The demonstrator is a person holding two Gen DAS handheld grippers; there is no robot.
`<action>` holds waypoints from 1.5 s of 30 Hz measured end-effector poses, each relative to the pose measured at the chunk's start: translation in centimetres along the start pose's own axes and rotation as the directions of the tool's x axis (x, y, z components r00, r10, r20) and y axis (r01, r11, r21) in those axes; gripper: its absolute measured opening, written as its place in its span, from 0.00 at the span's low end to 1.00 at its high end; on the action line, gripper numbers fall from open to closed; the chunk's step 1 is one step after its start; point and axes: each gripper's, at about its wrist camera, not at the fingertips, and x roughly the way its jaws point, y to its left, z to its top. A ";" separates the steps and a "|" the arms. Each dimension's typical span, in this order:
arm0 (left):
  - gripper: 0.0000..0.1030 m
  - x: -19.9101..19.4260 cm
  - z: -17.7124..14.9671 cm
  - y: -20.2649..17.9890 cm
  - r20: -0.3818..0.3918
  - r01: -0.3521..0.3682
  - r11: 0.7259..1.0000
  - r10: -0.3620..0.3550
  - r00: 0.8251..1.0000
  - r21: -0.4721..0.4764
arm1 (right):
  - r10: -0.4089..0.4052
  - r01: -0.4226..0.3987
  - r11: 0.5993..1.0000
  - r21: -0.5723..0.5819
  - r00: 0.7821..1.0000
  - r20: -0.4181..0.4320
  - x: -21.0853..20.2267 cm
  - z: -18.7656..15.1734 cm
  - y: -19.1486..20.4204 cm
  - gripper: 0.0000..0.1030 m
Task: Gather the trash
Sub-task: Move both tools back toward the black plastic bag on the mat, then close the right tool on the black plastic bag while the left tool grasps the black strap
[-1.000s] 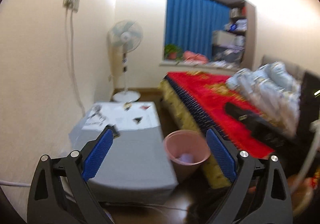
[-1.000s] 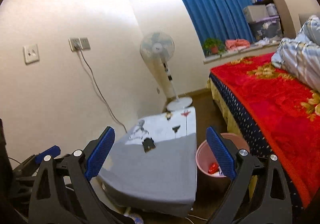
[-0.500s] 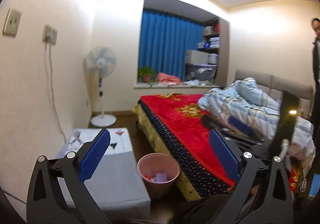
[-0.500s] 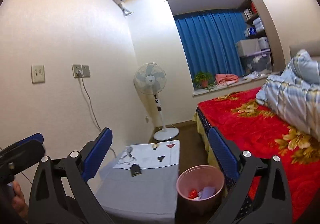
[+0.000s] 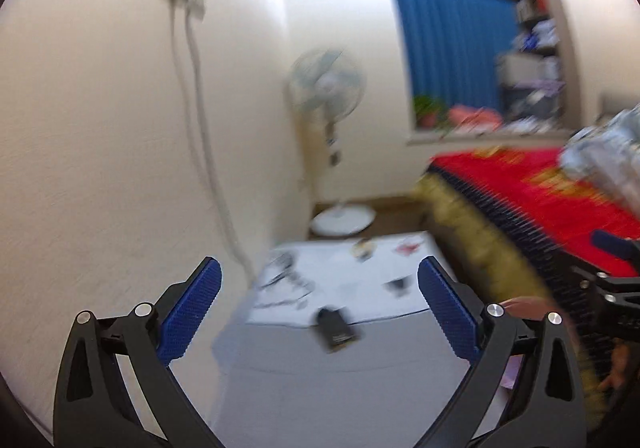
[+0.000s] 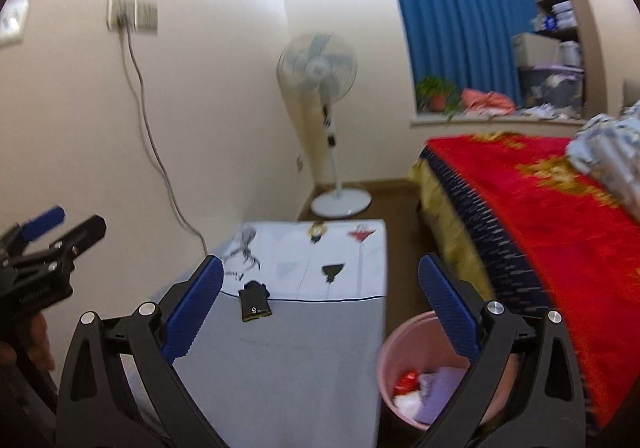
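Both views swung down from the far wall toward the covered table [image 6: 304, 348]: search done, approach under way. Left gripper [image 5: 318, 312] and right gripper [image 6: 320, 306] spread wide, empty. Black wrapper [image 6: 254, 302] lying mid-table, well clear of edges. Pink bin [image 6: 394, 358] beside table, against bed [image 6: 540, 232]; narrow floor gap there.

The low table [image 6: 304, 360] wears matt grey-and-white cloth; the black wrapper [image 6: 254, 306] on it looks like thin, slightly shiny plastic; the pink bin [image 6: 390, 352] is smooth plastic — the bedspread [image 6: 540, 232] plush red fabric; gripper pads [image 6: 192, 312] are ribbed blue rubber.
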 end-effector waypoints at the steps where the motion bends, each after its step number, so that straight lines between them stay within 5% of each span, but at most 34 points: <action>1: 0.93 2.9 -0.6 1.2 -0.043 -0.034 0.999 0.033 0.999 -0.020 | 0.017 -0.017 1.000 0.002 1.000 -0.027 3.1 -0.8 0.7 0.94; 8: 0.93 12.9 -3.8 5.5 -0.131 -0.167 0.984 0.159 0.979 -0.056 | 0.066 -0.080 0.995 -0.061 0.977 -0.204 19.2 -6.9 6.1 0.94; 15: 0.93 17.7 -5.9 7.5 -0.198 -0.187 0.979 0.168 0.966 -0.083 | 0.067 -0.097 0.991 -0.091 0.955 -0.289 27.7 -9.9 8.4 0.91; 20: 0.93 20.1 -6.9 8.5 -0.211 -0.203 0.975 0.181 0.961 -0.089 | 0.071 -0.103 0.991 -0.082 0.944 -0.323 31.3 -10.2 9.2 0.76; 26: 0.93 22.4 -8.0 8.5 -0.235 -0.198 0.976 0.173 0.956 -0.087 | 0.097 -0.136 0.988 -0.067 0.906 -0.411 34.0 -11.1 9.7 0.66; 30: 0.93 23.5 -8.6 8.9 -0.252 -0.205 0.973 0.173 0.952 -0.104 | 0.156 -0.190 0.981 -0.031 0.881 -0.446 34.4 -11.7 10.0 0.30; 33: 0.93 24.0 -8.8 8.8 -0.259 -0.212 0.971 0.178 0.949 -0.108 | 0.178 -0.214 0.976 -0.038 0.888 -0.423 33.7 -11.6 10.3 0.10; 45: 0.93 26.3 -9.5 4.9 -0.233 -0.117 0.989 0.093 0.968 -0.094 | 0.163 -0.190 0.979 -0.075 0.946 -0.280 27.0 -8.8 6.9 0.01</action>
